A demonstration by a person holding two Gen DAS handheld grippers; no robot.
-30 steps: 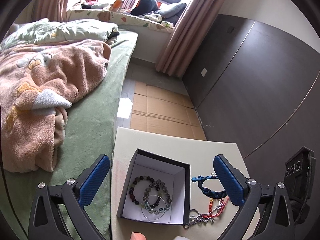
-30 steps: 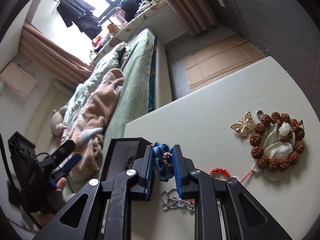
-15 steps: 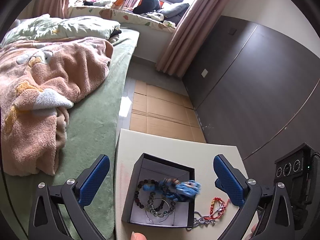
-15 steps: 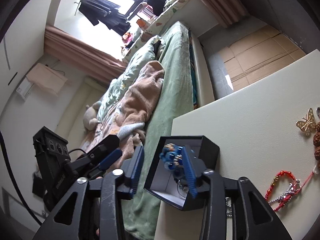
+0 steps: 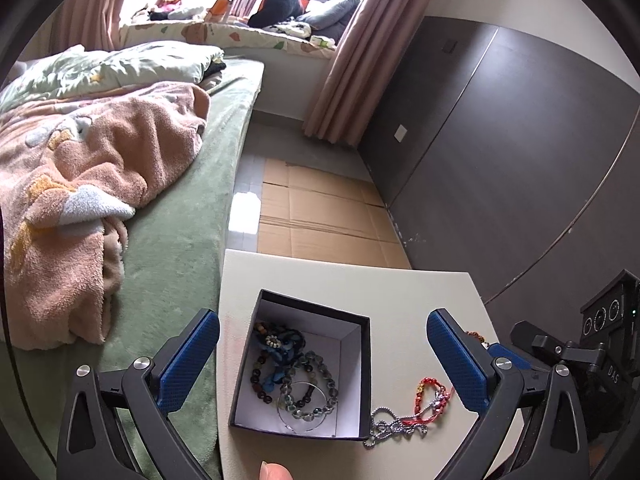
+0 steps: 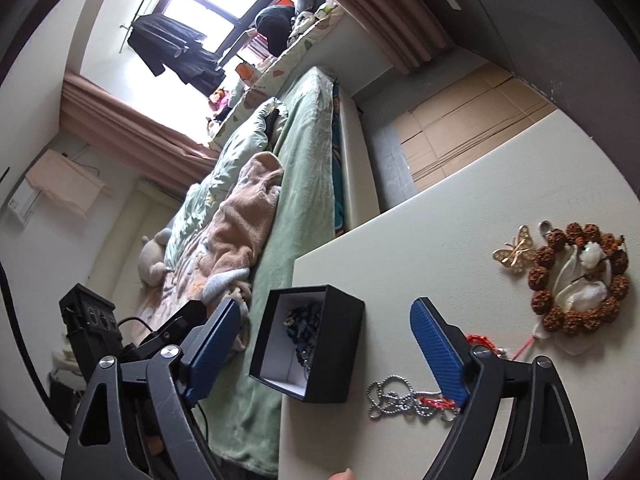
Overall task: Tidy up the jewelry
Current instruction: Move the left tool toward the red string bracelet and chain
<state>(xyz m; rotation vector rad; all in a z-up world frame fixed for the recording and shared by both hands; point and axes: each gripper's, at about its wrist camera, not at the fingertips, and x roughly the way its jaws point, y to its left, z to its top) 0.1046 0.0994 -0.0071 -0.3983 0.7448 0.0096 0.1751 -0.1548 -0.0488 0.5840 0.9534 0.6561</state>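
Observation:
A black box (image 5: 362, 364) (image 6: 344, 344) with a white lining stands near the table's left edge. Inside it lie a blue braided bracelet (image 5: 282, 350) (image 6: 304, 322), dark bead bracelets (image 5: 308, 392) and a thin ring. My left gripper (image 5: 322, 354) is open, its fingers either side of the box, touching nothing. My right gripper (image 6: 326, 338) hangs above the box with jaws opening wide and nothing between them. A silver chain (image 5: 390, 426) (image 6: 394, 400) and a red bracelet (image 5: 430, 394) (image 6: 478, 340) lie right of the box. A brown bead bracelet (image 6: 576, 276) and a gold butterfly brooch (image 6: 514, 250) lie further right.
The cream table (image 5: 360, 284) (image 6: 460, 216) stands against a green bed (image 5: 172, 248) with a pink blanket (image 5: 80, 184). Cardboard (image 5: 320, 216) covers the floor beyond. A dark panelled wall (image 5: 500, 152) runs on the right. A fingertip (image 5: 274, 472) shows at the table's near edge.
My right gripper carried the blue braided bracelet from the table over the box, opened and dropped it in. The bracelet now rests in the box. The left gripper stayed put.

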